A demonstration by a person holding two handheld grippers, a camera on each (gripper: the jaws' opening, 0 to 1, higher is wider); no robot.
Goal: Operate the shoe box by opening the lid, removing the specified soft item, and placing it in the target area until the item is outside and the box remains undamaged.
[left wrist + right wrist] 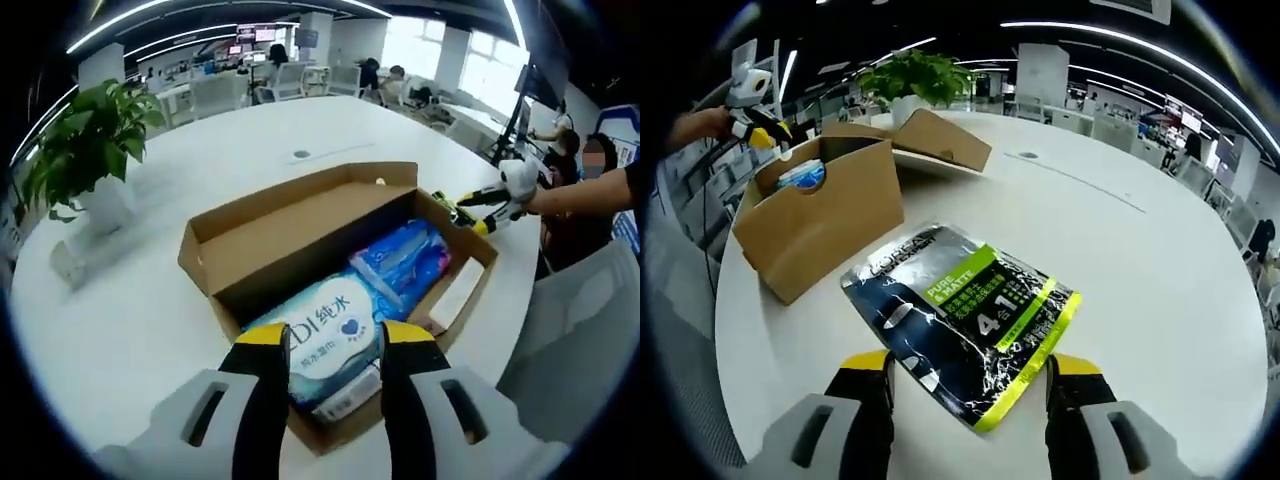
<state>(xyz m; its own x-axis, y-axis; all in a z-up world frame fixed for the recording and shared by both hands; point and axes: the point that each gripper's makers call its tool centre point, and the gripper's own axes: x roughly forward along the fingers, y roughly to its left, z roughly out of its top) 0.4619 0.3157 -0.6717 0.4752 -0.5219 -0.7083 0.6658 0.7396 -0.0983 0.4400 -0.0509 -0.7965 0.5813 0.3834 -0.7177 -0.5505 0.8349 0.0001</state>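
Note:
The brown cardboard shoe box (262,255) stands on the white table with its lid (300,205) folded back. Inside lie a white and blue wipes pack (325,335) and a blue pack (405,258). My left gripper (338,348) is open above the box's near end, its yellow-tipped jaws on either side of the wipes pack. In the right gripper view, a black and green soft pouch (960,310) lies flat on the table beside the box (820,225). My right gripper (968,375) is open, jaws straddling the pouch's near corner.
A potted plant (85,140) stands on the table beyond the box, also the plant (915,75) in the right gripper view. The round white table (1140,260) has wide bare room to the right of the pouch. Office desks and seated people are far behind.

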